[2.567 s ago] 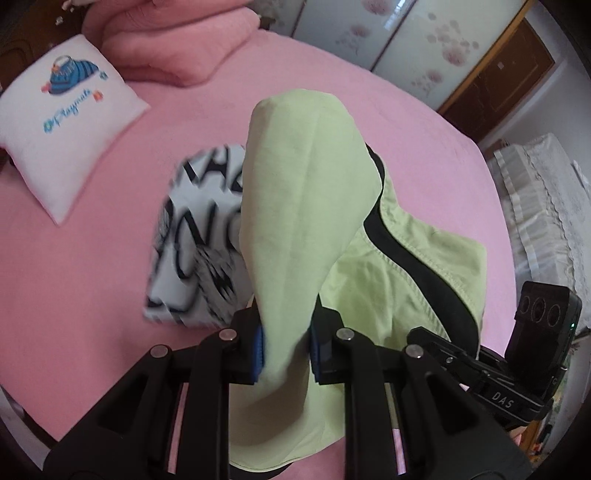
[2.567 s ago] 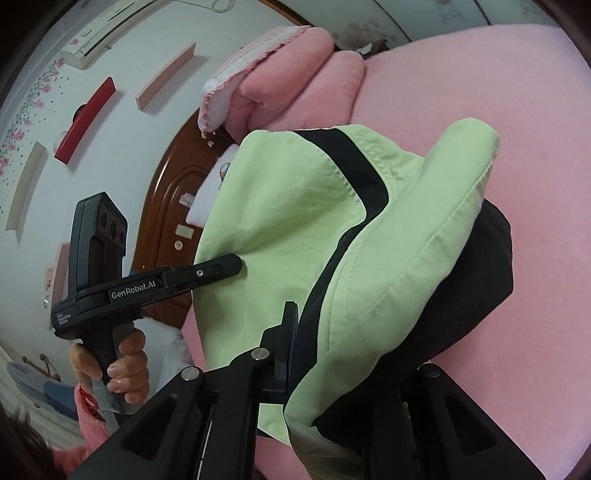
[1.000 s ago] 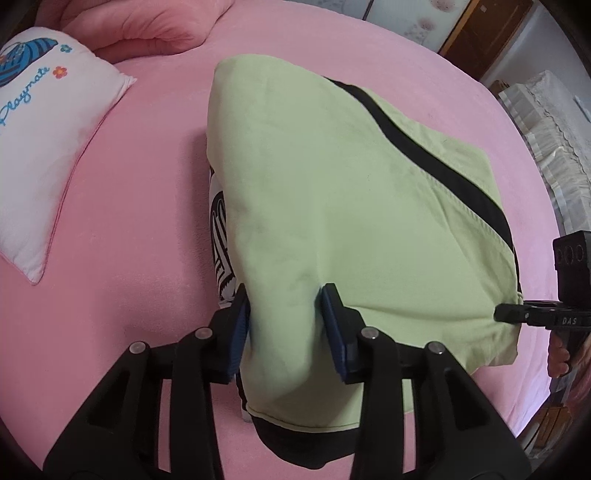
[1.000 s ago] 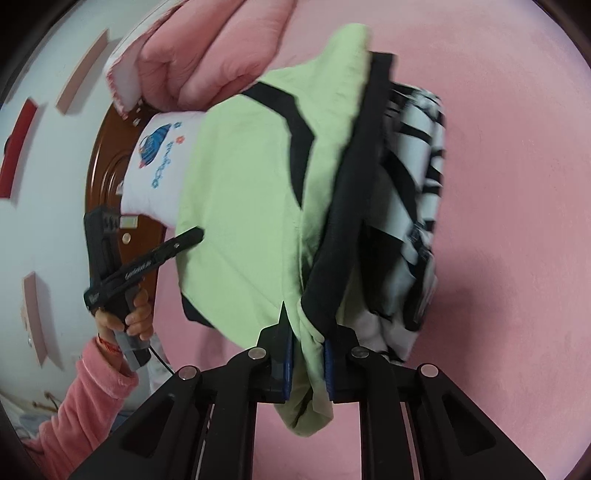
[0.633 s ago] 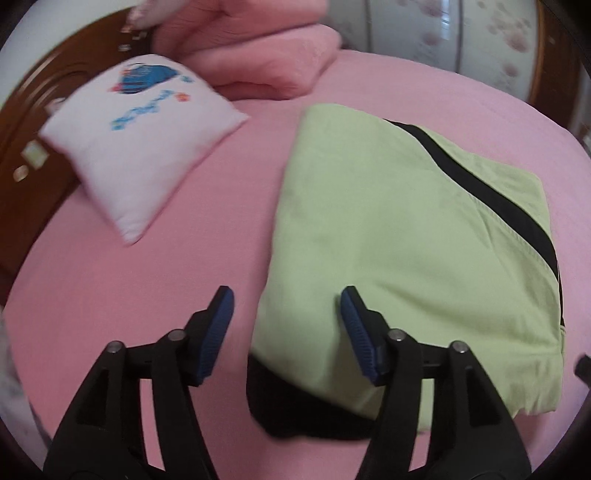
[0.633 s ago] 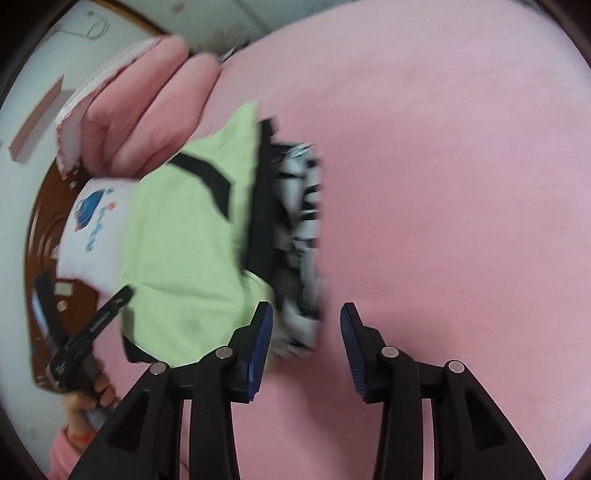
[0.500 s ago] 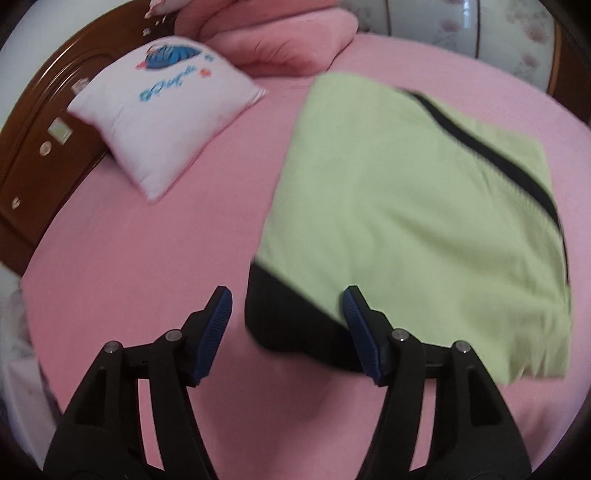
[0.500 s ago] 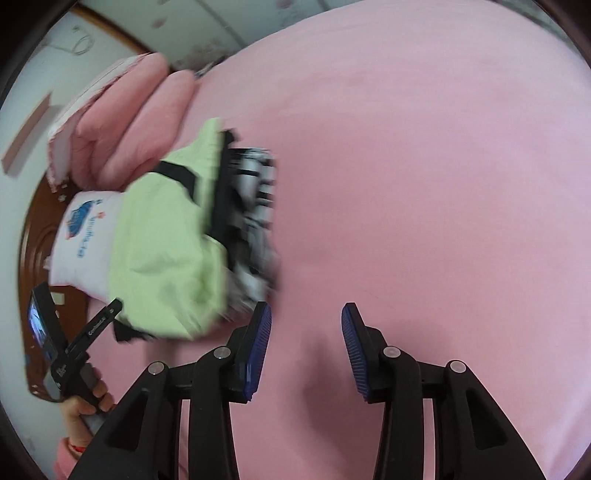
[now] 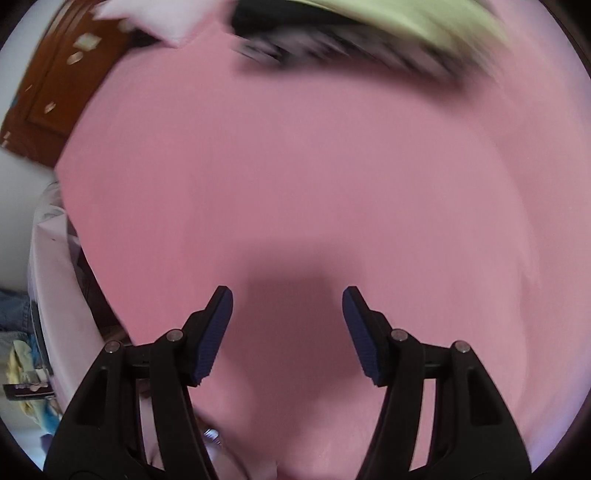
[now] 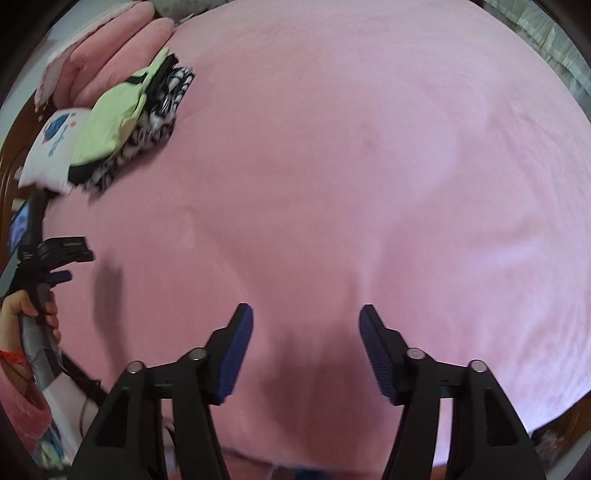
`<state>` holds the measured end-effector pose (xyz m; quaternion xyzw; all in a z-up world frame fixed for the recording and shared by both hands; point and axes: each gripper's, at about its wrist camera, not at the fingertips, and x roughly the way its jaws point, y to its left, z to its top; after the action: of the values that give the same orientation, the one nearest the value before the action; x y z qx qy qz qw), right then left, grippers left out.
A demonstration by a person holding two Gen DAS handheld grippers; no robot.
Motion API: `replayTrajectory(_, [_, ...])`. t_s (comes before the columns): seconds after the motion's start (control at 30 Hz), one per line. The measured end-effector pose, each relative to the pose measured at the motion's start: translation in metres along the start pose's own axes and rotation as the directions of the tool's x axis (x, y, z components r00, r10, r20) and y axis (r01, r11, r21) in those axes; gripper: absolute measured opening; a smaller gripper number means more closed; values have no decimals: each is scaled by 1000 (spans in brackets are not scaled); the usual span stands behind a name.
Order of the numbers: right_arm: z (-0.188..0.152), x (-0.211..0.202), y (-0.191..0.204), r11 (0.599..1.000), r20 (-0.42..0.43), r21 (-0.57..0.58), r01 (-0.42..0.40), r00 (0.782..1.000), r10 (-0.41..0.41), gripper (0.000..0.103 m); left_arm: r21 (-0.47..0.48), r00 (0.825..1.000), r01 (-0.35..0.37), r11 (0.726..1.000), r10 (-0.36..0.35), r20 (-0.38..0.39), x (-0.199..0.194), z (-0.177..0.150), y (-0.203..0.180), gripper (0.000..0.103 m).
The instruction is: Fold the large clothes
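The folded light-green garment with black trim (image 10: 107, 122) lies on a folded black-and-white patterned garment (image 10: 159, 110) at the far left of the pink bed (image 10: 351, 166). In the left wrist view the same stack is a blurred band, green garment (image 9: 406, 18) over the patterned one (image 9: 332, 48), along the top edge. My left gripper (image 9: 287, 295) is open above bare pink sheet, nothing between its fingers. My right gripper (image 10: 306, 314) points down at bare sheet, its jaws opening, nothing between them. The left gripper's body (image 10: 40, 254) shows at the left, held by a hand (image 10: 22, 306).
A white printed pillow (image 10: 51, 147) and a pink folded quilt (image 10: 107, 62) lie beside the stack by the brown wooden headboard (image 9: 48, 85). The bed's left edge (image 9: 81, 240) drops to white furniture and clutter. The bed's far right edge borders a lace-covered surface (image 10: 554, 40).
Both grippers let go of the green garment, which now rests on the patterned one. Both pulled far back from the stack and tilted down over bare sheet. The right jaws widened.
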<state>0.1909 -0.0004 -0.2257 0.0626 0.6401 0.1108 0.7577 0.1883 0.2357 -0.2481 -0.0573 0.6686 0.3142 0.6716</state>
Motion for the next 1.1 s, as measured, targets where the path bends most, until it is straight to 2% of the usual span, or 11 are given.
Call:
replayTrajectory(0.1, [-36,-36,-36,1000,8,-10,-3,1000,3,84,57,995,94,994,-93,-24,-36,-88,-39,59])
replayTrajectory(0.2, [-61,-75,-73,999,29,-39,29,999,-28,92,87,981,190,978,-193,23,-87,-165,-72,59])
replayTrajectory(0.3, [-78,-109,-107,996,48,-51,67,997,-65,101,187,968,215,959,-234,88,-135,-221,-105,59])
replayTrajectory(0.43, [-84,-145,-140,996,68,-8,94,993,-93,101,263,932,287,921,-332,147,-198,-264,-133,59])
replayTrajectory(0.47, [-84,-153,-148,997,57,34,76,995,-78,102,269,926,297,916,-346,154,-211,-272,-137,59])
replayTrajectory(0.53, [-86,-172,-161,994,60,102,30,998,-37,102,277,906,331,902,-385,173,-236,-263,-132,59])
replayTrajectory(0.67, [-94,-205,-162,996,128,83,22,991,-32,103,298,868,345,890,-423,258,-275,-249,-130,60])
replayTrajectory(0.8, [-100,-220,-150,998,186,45,53,981,-60,103,302,857,349,887,-433,279,-302,-258,-134,60])
replayTrajectory(0.9, [-103,-221,-144,996,192,6,88,978,-88,103,287,865,358,888,-431,255,-297,-262,-134,60])
replayTrajectory(1.0, [-109,-216,-143,997,168,-12,80,983,-77,103,298,871,357,885,-431,236,-296,-277,-137,60])
replayTrajectory(1.1, [-112,-212,-145,996,156,-2,92,984,-90,103,315,867,355,880,-436,240,-293,-282,-136,60])
